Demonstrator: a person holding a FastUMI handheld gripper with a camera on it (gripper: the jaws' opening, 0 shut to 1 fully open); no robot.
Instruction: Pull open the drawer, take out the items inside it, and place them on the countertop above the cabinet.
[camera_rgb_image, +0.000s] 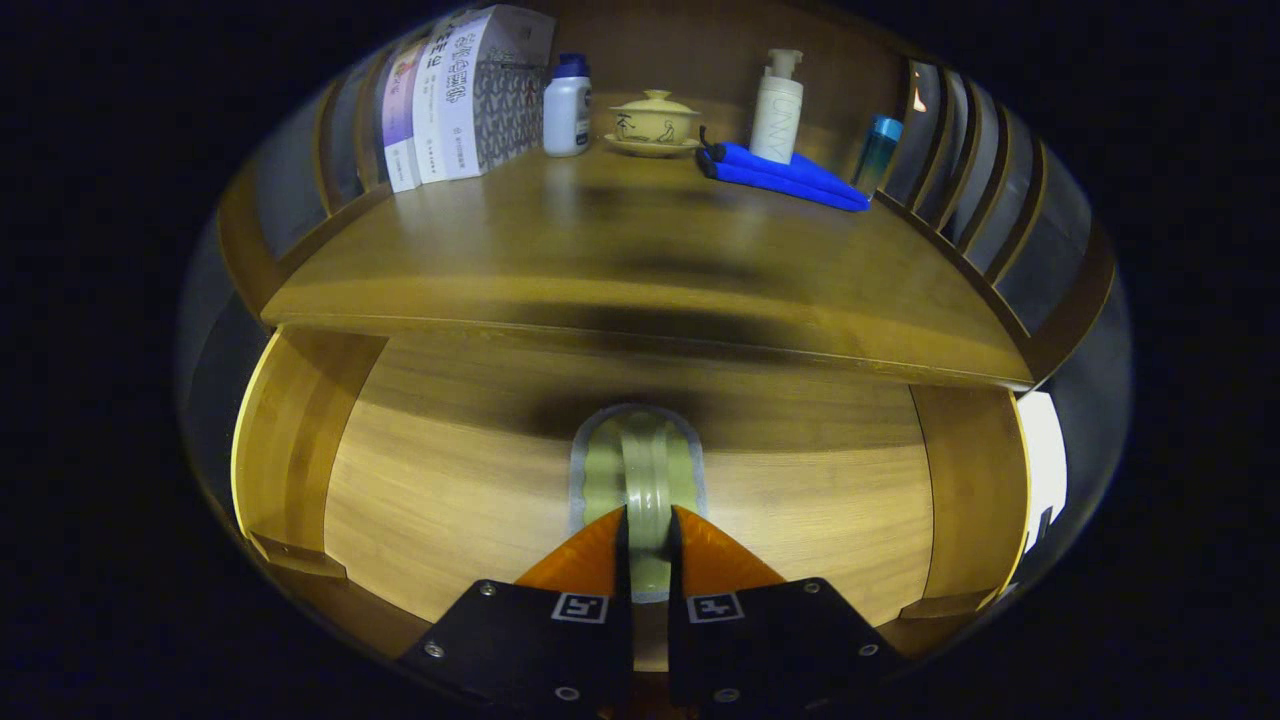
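While the tool (648, 520) grips it, the drawer handle (640, 460) sits between its fingers.

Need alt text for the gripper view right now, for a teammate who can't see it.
The gripper has its jaws closed on the drawer handle of the wooden drawer front. Above, the countertop carries books, a white bottle, a lidded teacup, a pump bottle and a folded blue umbrella.
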